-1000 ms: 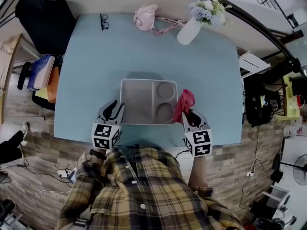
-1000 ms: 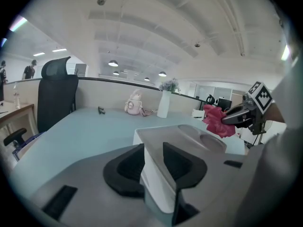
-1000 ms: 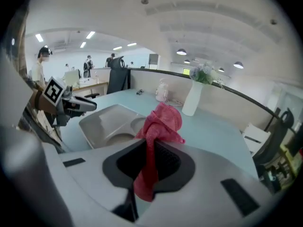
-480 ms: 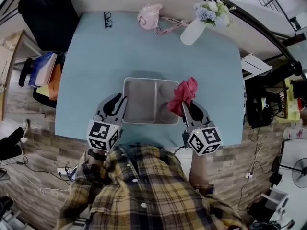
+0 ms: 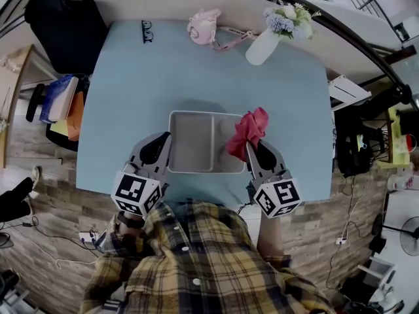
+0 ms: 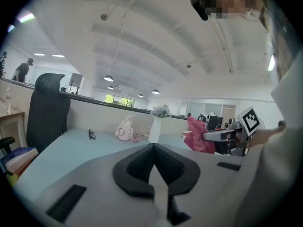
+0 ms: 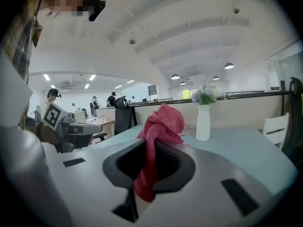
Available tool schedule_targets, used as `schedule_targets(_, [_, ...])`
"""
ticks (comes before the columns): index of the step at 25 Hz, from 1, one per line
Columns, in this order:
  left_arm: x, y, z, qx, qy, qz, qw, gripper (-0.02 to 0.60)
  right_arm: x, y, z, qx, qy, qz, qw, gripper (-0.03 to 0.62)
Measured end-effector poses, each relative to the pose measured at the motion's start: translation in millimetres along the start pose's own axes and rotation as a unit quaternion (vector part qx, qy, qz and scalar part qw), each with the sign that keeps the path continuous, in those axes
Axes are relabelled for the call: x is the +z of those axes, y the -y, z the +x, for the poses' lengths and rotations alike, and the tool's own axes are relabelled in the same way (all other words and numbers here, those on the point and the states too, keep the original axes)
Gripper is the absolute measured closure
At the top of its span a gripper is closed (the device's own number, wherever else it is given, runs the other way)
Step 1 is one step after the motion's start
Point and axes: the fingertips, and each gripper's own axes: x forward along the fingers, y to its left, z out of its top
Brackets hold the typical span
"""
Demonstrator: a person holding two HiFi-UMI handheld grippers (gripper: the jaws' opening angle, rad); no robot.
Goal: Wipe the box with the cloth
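Box = light grey shallow rect plastic tray (image 5: 193,142) w/ rounded corners and a raised rim. It lies flat on the pale blue tabletop (image 5: 131,90), close to the near edge, between the two grippers. The big left compartment is bare and in plain view, but the right side is mostly covered by the crumpled pink-red cloth (image 5: 247,131). R gripper (image 5: 252,150) has its jaws clamped on that cloth. In the right gripper view the fabric is pinched between the pads, bunched above them w/ a tail hanging below (image 7: 158,126). The cloth is over the tray's right part; can't tell if it touches. L gripper (image 5: 163,141) has its jaws fully together, tips meeting, w/ nothing between them in the left gripper view (image 6: 152,145). Its tips sit just beside the tray's left rim; contact unclear. At the far edge of the table are a white vase w/ flowers (image 5: 260,43) and a pink bag (image 5: 201,25).
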Motion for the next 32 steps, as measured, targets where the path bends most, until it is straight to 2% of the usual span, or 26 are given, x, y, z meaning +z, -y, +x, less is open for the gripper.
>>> schedule_targets(11, [0.9,-6.4,-8.3,0.011,-0.004,0.002,0.9999,0.591,6.9,5.4,-7.9,-0.021,0.019,-0.009,1.0,0.548])
schedule_targets(32, [-4.6,-7.5,-9.0,0.016,-0.015,-0.002,0.9997,0.591,0.2,-0.7,-3.7,-0.014,0.005,-0.016,1.0,0.548])
